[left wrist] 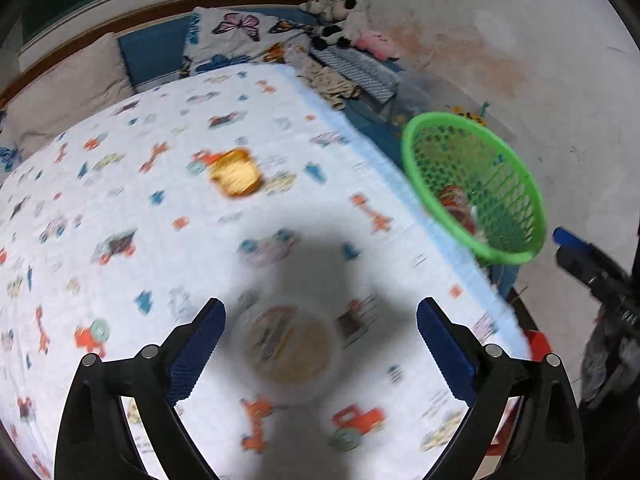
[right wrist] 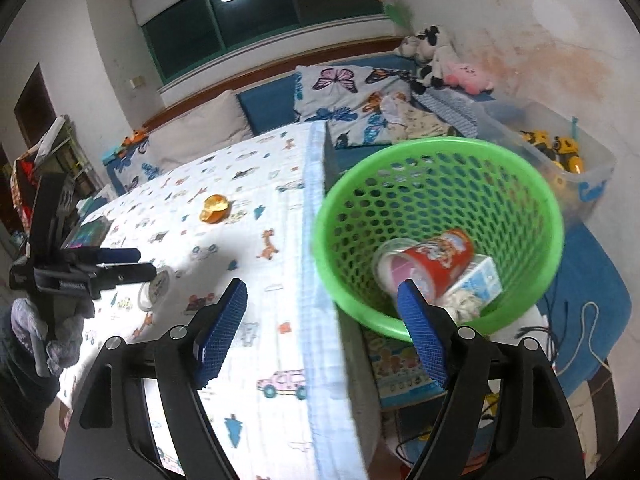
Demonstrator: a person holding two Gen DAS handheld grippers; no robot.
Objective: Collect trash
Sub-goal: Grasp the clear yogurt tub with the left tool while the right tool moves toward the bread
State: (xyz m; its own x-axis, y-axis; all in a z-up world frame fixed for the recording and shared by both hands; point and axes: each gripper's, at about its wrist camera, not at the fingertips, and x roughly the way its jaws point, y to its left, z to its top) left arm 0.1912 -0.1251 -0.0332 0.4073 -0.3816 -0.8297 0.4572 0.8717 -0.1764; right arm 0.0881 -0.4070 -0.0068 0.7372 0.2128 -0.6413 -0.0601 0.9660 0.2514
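Currently, green basket (right wrist: 440,236) at 2 o'clock holds a red cup (right wrist: 434,266) and carton (right wrist: 482,278). Left gripper (left wrist: 320,344) wide open over a lidded tub (left wrist: 288,350); right gripper (right wrist: 320,332) open, empty.

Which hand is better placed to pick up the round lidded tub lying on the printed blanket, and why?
Left. The left gripper hangs open right over the tub, which sits between its fingers. The right gripper points at the green basket off the bed's edge.
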